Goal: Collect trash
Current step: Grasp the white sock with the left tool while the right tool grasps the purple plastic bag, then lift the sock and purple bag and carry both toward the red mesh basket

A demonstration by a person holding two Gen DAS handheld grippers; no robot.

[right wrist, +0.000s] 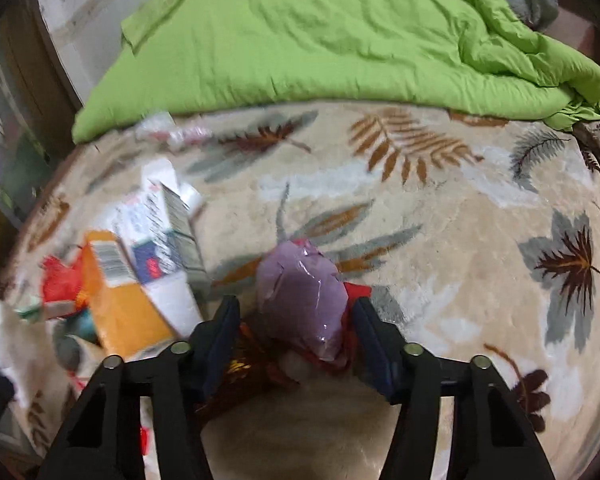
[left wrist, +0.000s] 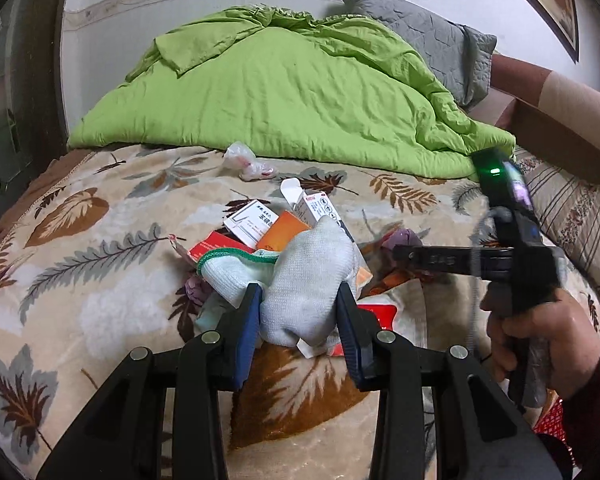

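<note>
My left gripper point(left wrist: 300, 292) is shut on a white knitted cloth point(left wrist: 308, 272) with a green hem, pinched between both blue pads above a pile of trash on the bed. The pile holds white cartons point(left wrist: 252, 222), an orange box point(left wrist: 284, 234) and a red packet point(left wrist: 212, 246). A hand brings my right gripper point(left wrist: 404, 256) in from the right, beside a purple wrapper point(left wrist: 404, 238). In the right wrist view the right gripper point(right wrist: 296, 304) straddles that purple plastic wrapper point(right wrist: 300, 292). A gap shows at the left pad, so the jaws stand open around it. Red and gold foil point(right wrist: 244, 364) lies underneath.
A leaf-patterned blanket point(left wrist: 100, 280) covers the bed. A heaped green quilt point(left wrist: 292, 92) fills the far side, with crumpled clear plastic point(left wrist: 246, 162) at its foot. A grey quilted pillow point(left wrist: 440, 48), a cardboard panel point(left wrist: 560, 120) and a striped pillow point(left wrist: 568, 216) lie to the right.
</note>
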